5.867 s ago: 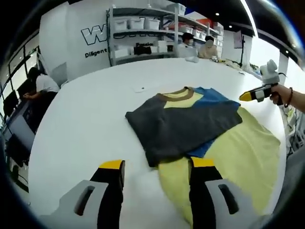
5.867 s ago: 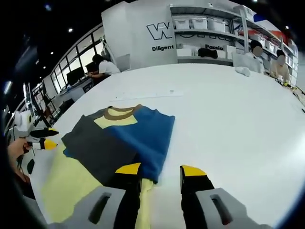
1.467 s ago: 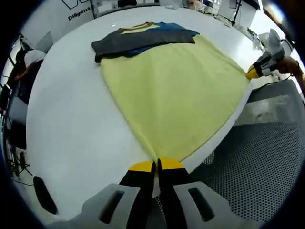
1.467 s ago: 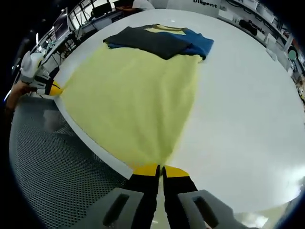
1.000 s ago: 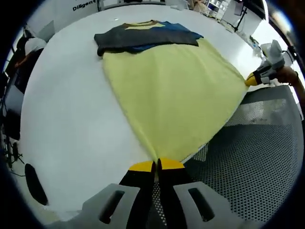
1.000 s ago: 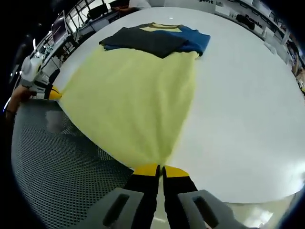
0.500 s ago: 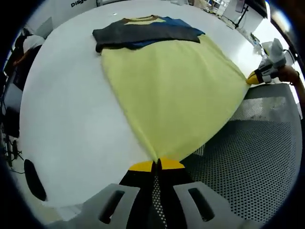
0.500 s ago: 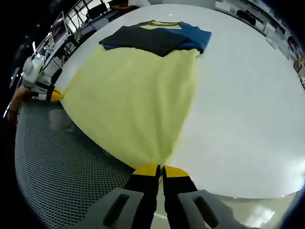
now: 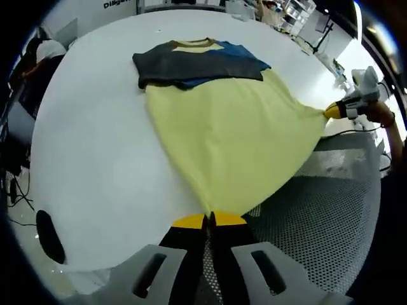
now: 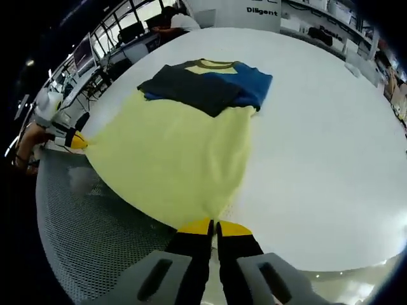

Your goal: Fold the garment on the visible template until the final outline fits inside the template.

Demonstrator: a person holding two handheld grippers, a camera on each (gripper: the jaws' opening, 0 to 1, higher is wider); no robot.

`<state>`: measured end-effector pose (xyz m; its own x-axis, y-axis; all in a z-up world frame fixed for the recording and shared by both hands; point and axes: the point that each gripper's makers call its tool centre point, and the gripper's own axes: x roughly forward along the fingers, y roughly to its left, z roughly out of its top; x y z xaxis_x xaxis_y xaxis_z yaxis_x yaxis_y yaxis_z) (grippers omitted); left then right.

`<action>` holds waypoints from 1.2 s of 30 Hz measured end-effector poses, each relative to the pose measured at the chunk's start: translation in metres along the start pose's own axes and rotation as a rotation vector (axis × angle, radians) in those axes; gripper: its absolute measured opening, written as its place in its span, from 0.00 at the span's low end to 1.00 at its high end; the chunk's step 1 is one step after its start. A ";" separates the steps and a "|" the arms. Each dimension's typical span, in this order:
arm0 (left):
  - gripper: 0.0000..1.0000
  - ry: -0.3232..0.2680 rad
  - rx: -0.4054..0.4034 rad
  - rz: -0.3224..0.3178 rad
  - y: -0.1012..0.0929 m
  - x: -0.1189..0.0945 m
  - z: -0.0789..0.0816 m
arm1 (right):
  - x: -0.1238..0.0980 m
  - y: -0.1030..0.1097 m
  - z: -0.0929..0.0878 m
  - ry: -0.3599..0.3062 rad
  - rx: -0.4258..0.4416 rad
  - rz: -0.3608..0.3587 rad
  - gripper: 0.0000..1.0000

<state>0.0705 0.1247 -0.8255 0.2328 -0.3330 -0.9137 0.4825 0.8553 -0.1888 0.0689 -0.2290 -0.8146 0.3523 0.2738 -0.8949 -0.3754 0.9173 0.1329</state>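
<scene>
A T-shirt lies on the white table (image 9: 89,146), its yellow body (image 9: 235,133) stretched toward me and past the table edge. Its dark grey sleeve (image 9: 184,63) and blue sleeve (image 9: 238,54) are folded across the chest near the brown collar (image 9: 191,43). My left gripper (image 9: 209,221) is shut on one hem corner. In the right gripper view my right gripper (image 10: 213,227) is shut on the other hem corner of the yellow body (image 10: 172,155). The right gripper (image 9: 340,109) appears at the right edge of the left gripper view; the left gripper (image 10: 71,141) at the left edge of the right gripper view.
Grey perforated flooring (image 9: 318,216) lies below the table's near edge (image 10: 114,190). Desks, monitors and seated people (image 10: 181,19) stand beyond the far side. A dark cable (image 9: 16,190) hangs off the table's left side. The white tabletop (image 10: 331,140) spreads wide to the right.
Both grippers have lifted and pulled back with the hem; the shirt's folded top now sits farther into each view and the yellow body looks shorter.
</scene>
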 end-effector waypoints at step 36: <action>0.04 -0.369 0.021 0.121 0.051 -0.064 0.165 | -0.039 -0.040 0.155 -0.268 -0.133 -0.175 0.00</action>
<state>0.2197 0.1235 -0.7174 0.5754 -0.3537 -0.7375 0.4489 0.8903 -0.0767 0.2029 -0.2312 -0.7193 0.6276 0.1983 -0.7528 -0.3919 0.9161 -0.0854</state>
